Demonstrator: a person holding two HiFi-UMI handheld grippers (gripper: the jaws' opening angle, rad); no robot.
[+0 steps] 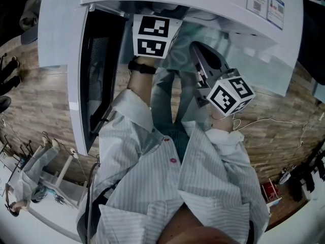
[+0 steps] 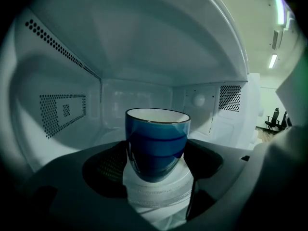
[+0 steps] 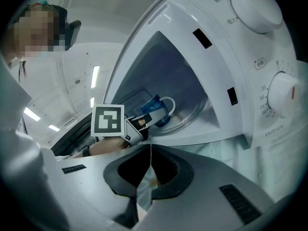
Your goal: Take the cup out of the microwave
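The cup (image 2: 157,143) stands in the microwave (image 2: 144,47), on the glass plate (image 2: 156,198). The left gripper (image 2: 157,160) is inside too, one jaw on each side of the cup (both touching it). The door (image 1: 96,85) is open on the left. The right gripper (image 3: 150,170) is outside, in front.

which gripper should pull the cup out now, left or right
Left. The left gripper is inside the microwave with its fingers against both sides of the cup. The right gripper is shut, empty and outside.

Microwave dial (image 3: 284,93) reads, seemingly, 35 and 50.
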